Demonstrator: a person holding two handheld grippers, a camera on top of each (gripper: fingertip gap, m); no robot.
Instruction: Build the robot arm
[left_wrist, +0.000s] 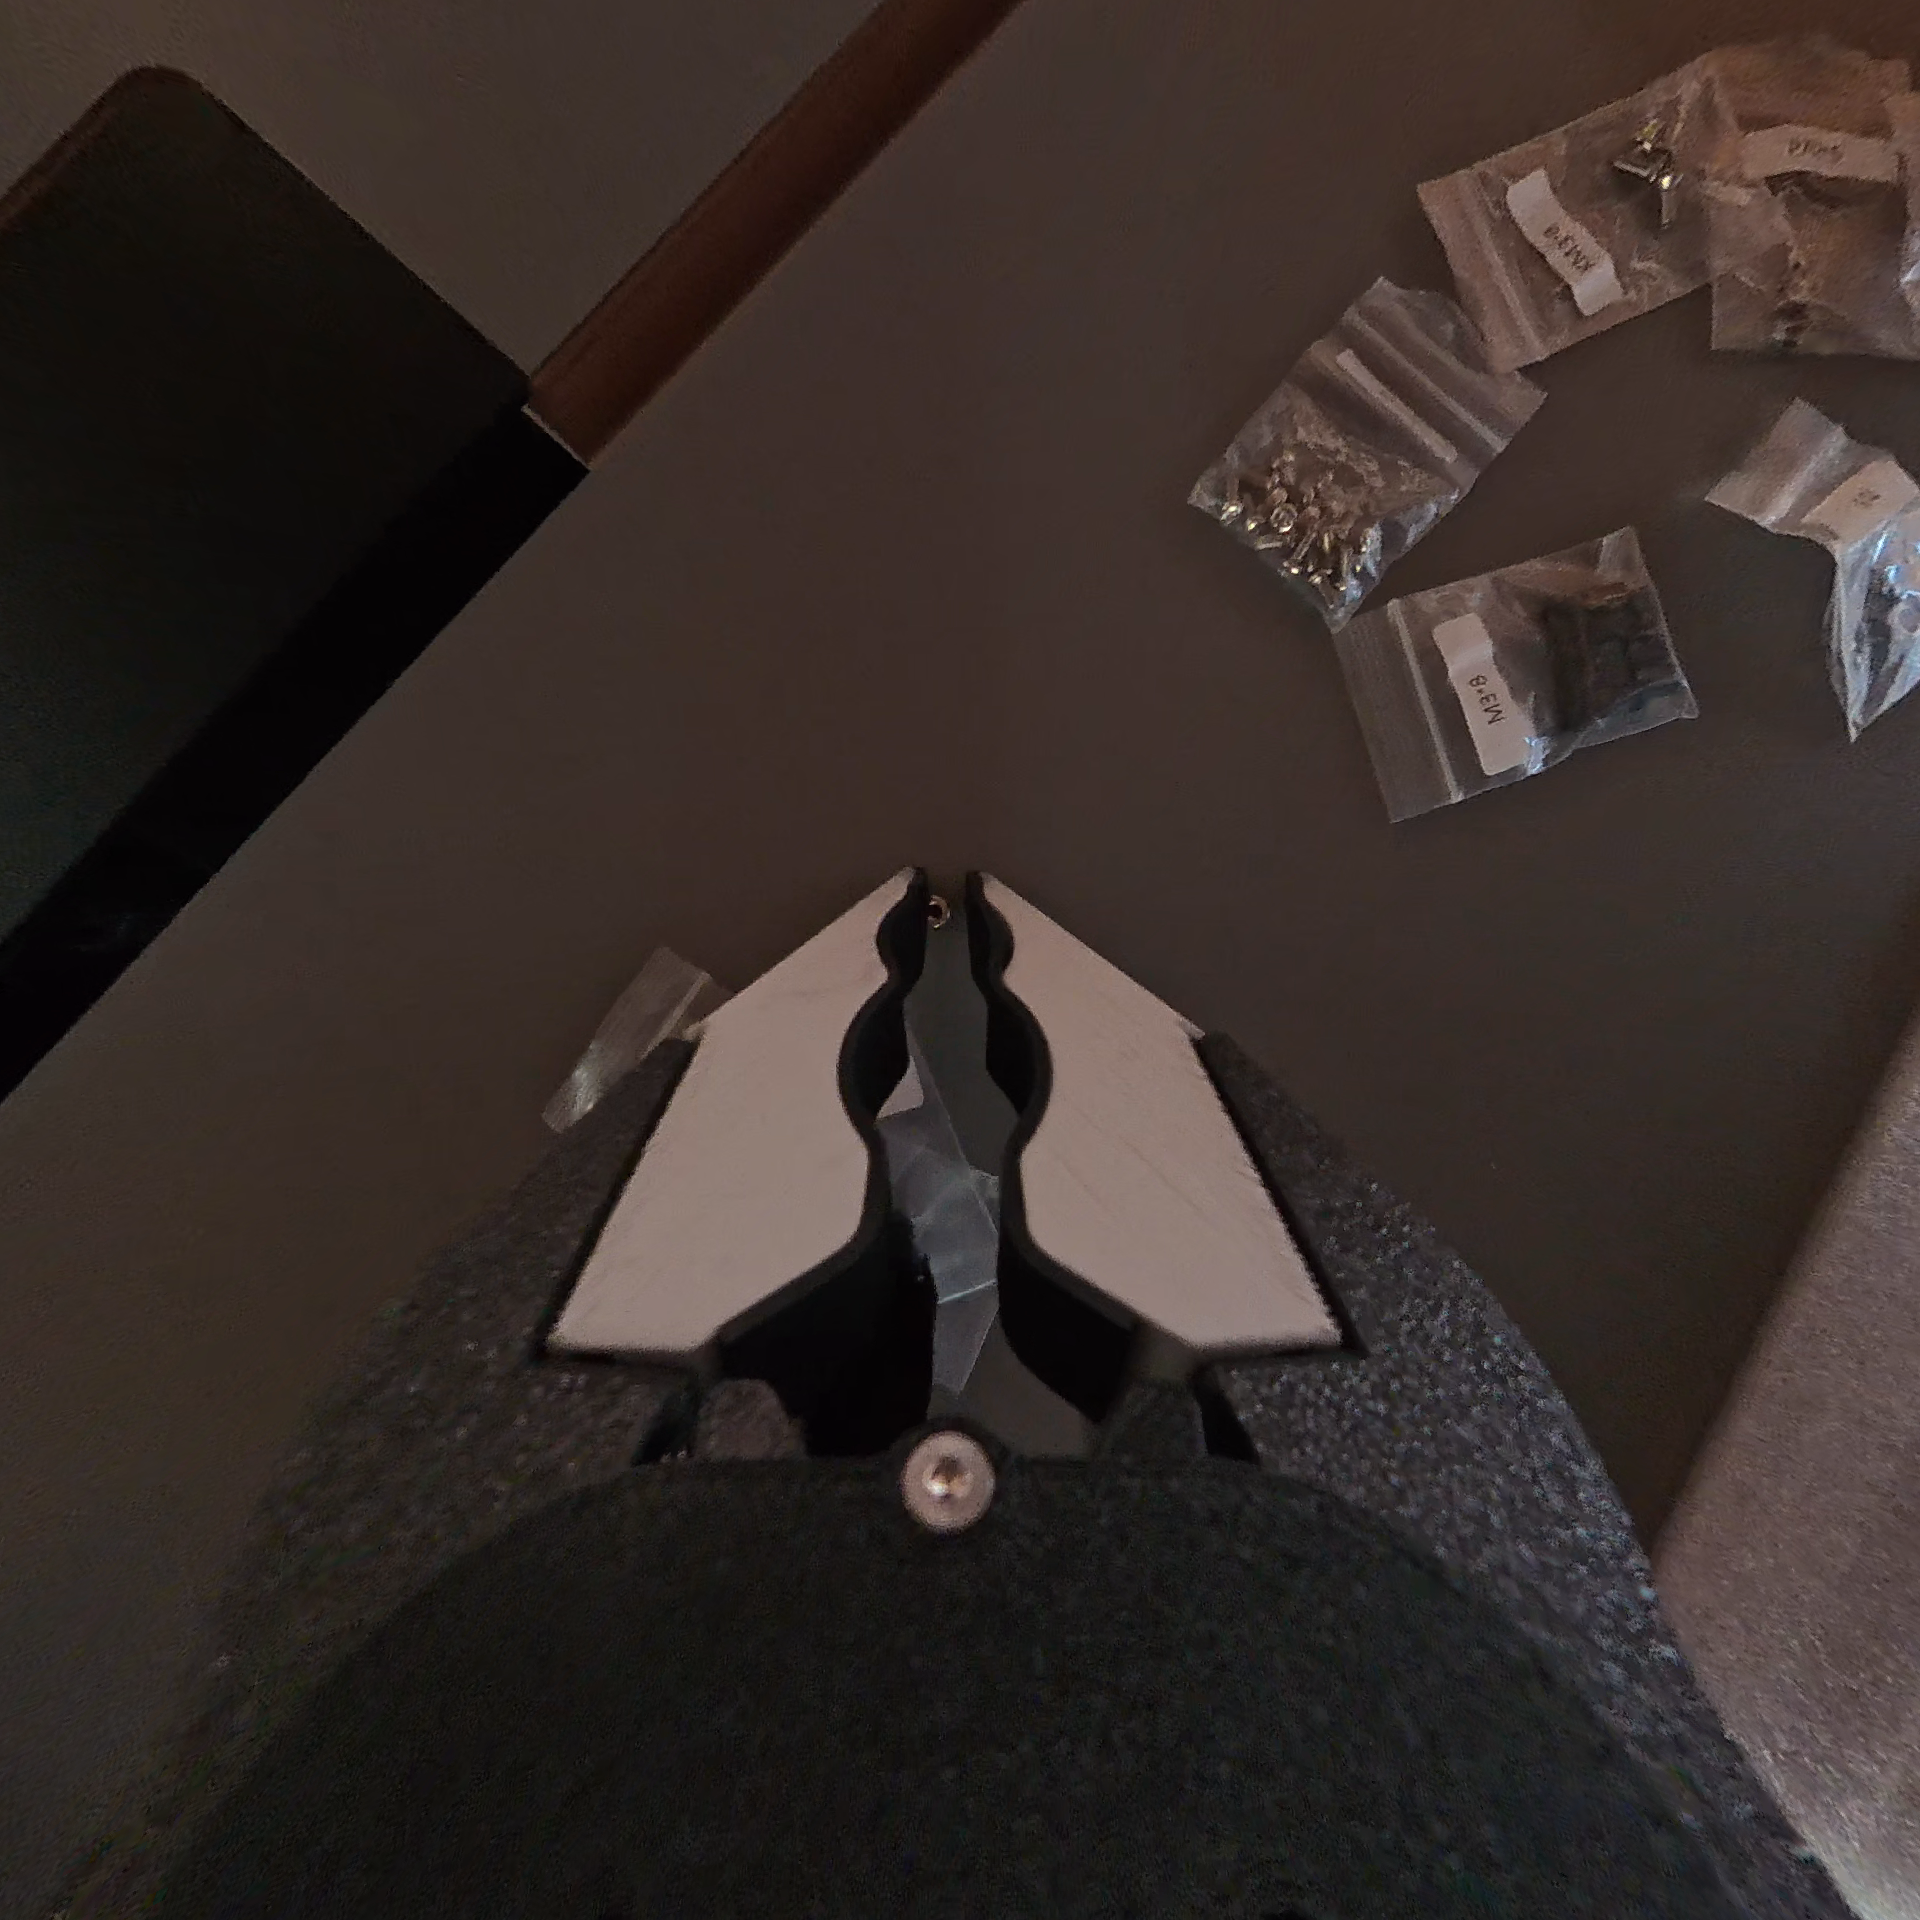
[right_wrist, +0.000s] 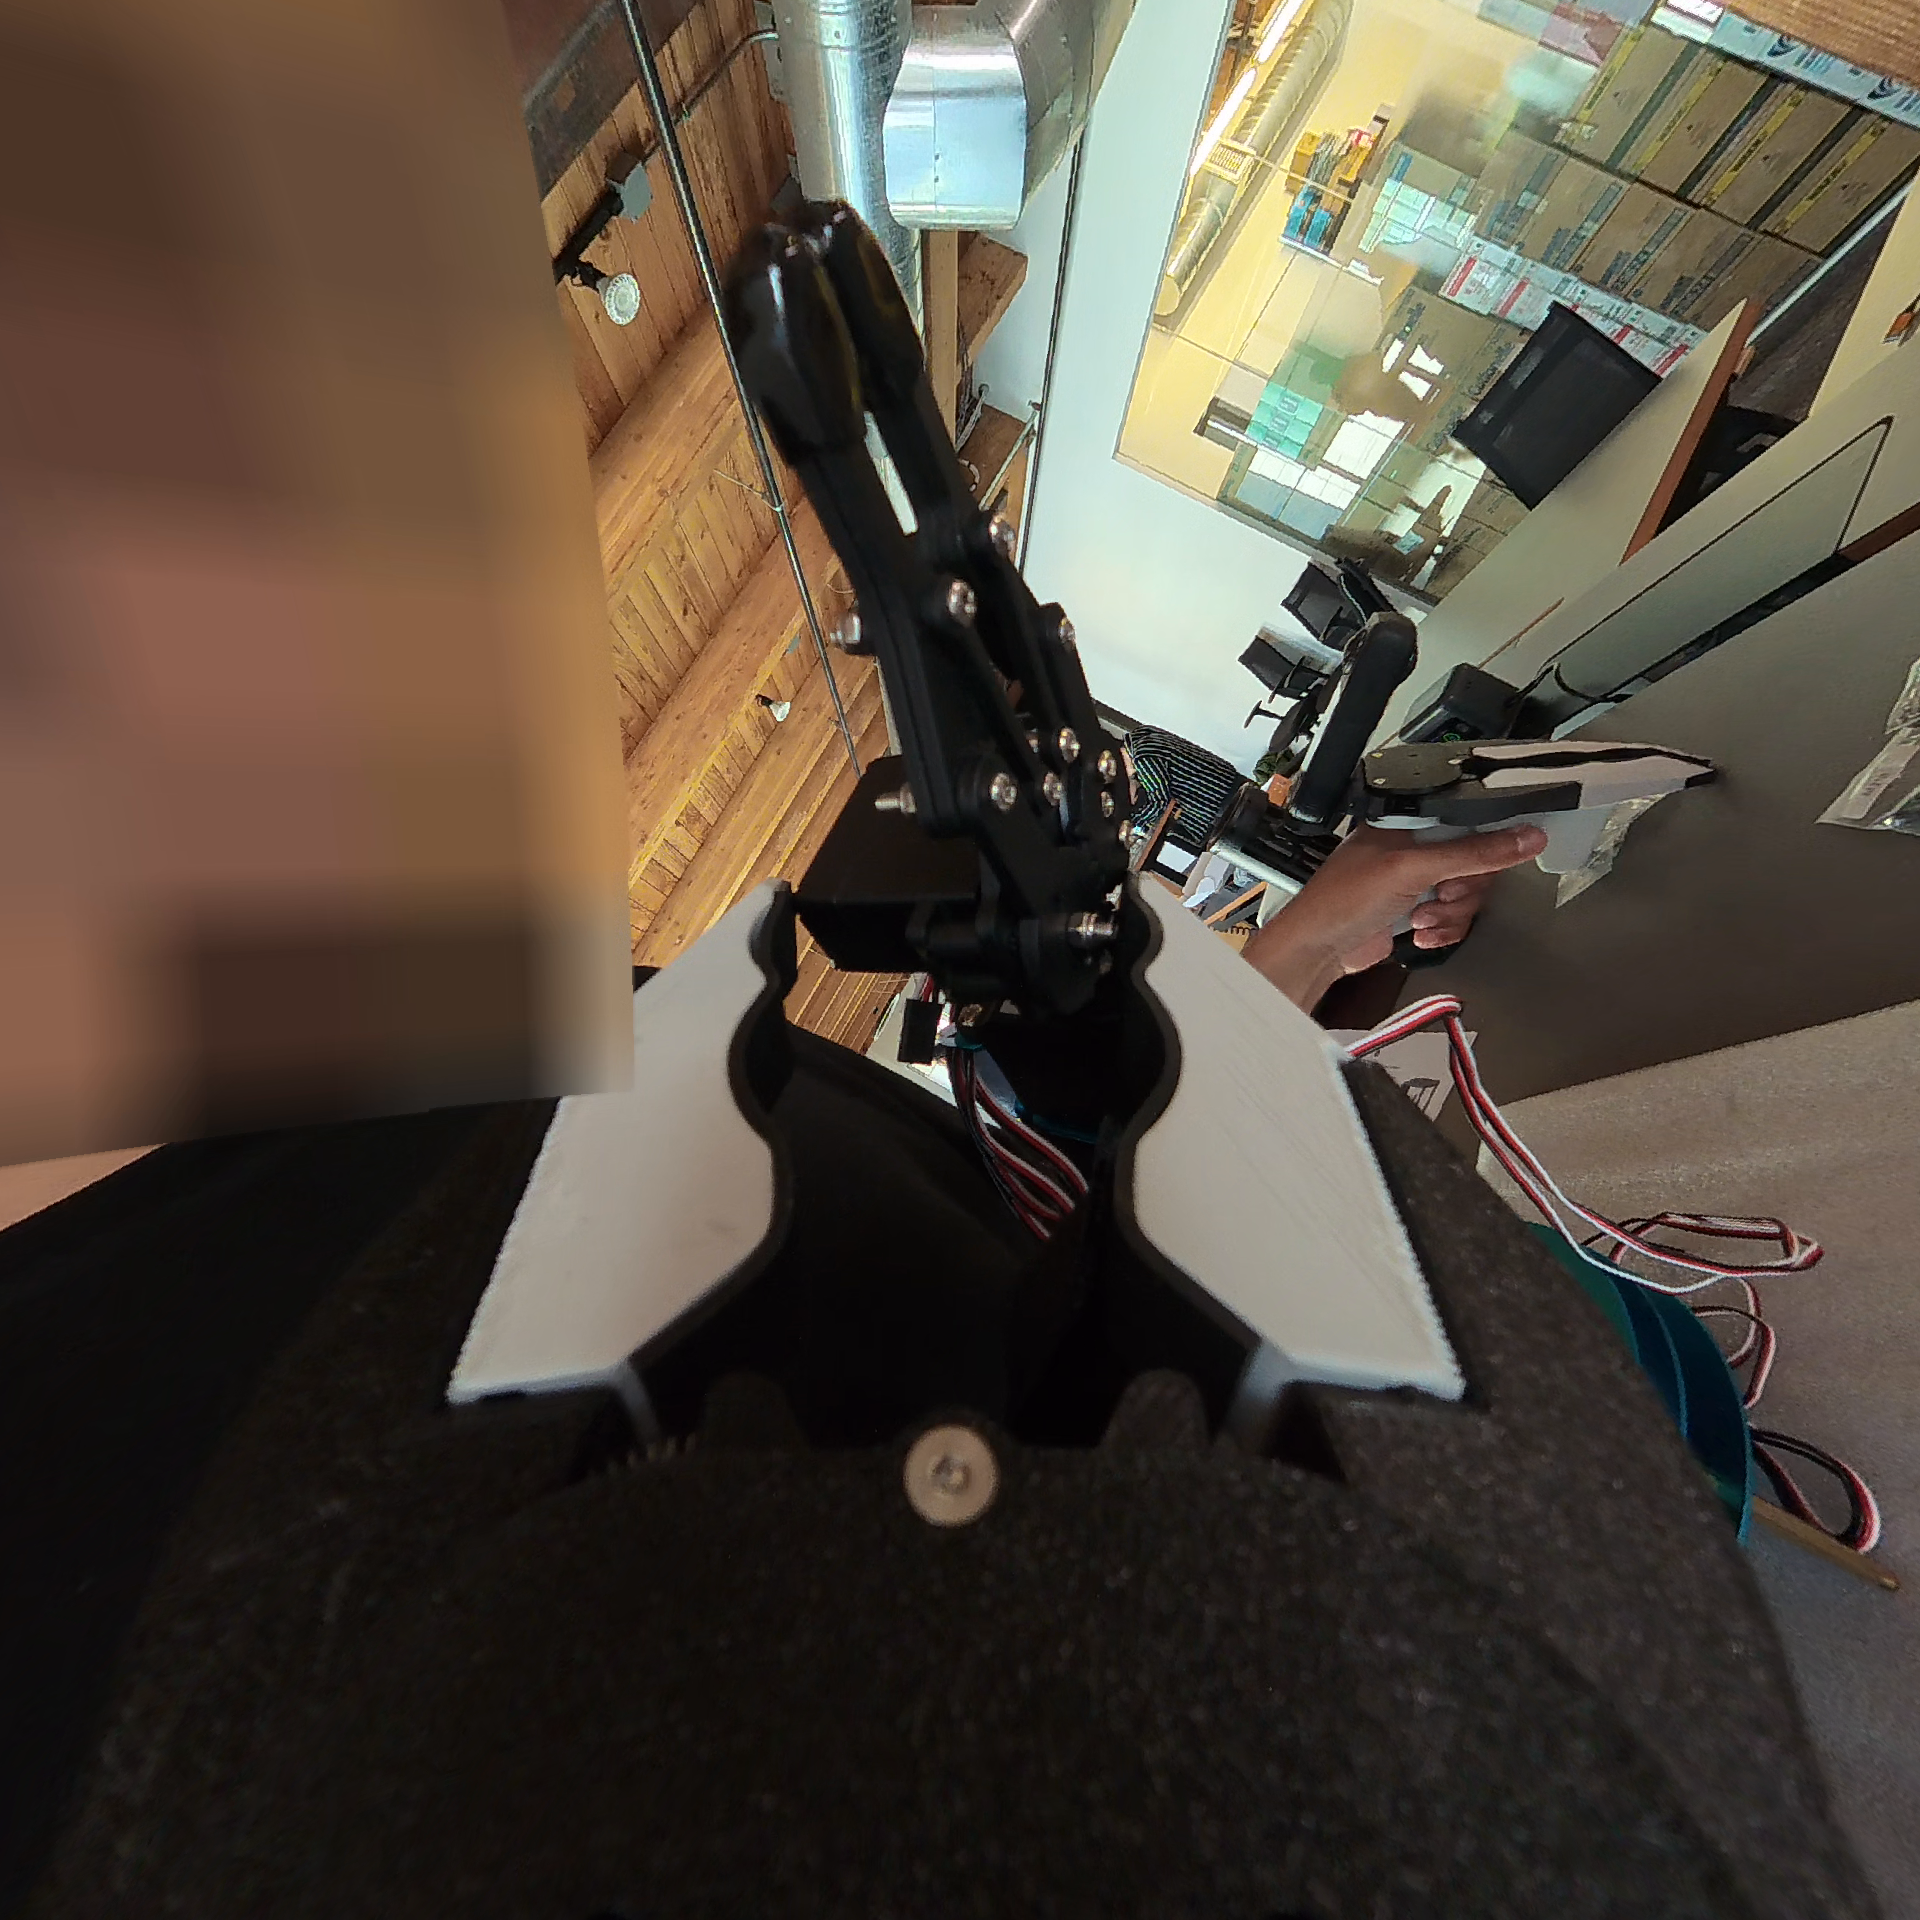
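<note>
Left wrist view, from the left: black panel (left_wrist: 208, 468) and wooden strip (left_wrist: 748, 208) at the edge of the dark table (left_wrist: 935, 571). Left gripper (left_wrist: 943, 883) is tip-down close over the table, fingers (left_wrist: 790, 1122) nearly pressed together. A crumpled clear bag (left_wrist: 956, 1174) sits in the slot between them and appears pinched, one corner sticking out on the left; a tiny silver screw (left_wrist: 938, 911) sits in the narrow gap at the tips; contact with the table cannot be told. To the right, well apart: bag of silver screws (left_wrist: 1361, 468), bag of black screws (left_wrist: 1517, 665), further labelled bags (left_wrist: 1558, 229); grey pad (left_wrist: 1818, 1351) at the lower right.

Right wrist view: right gripper (right_wrist: 961, 925) is raised off the table, fingers (right_wrist: 644, 1195) part-spread and closed around the base of a black claw mechanism (right_wrist: 935, 644), which rises tilted; its striped wires (right_wrist: 1558, 1195) trail to the right onto the pad. Farther right, a hand (right_wrist: 1434, 894) holds the other gripper against the table.
</note>
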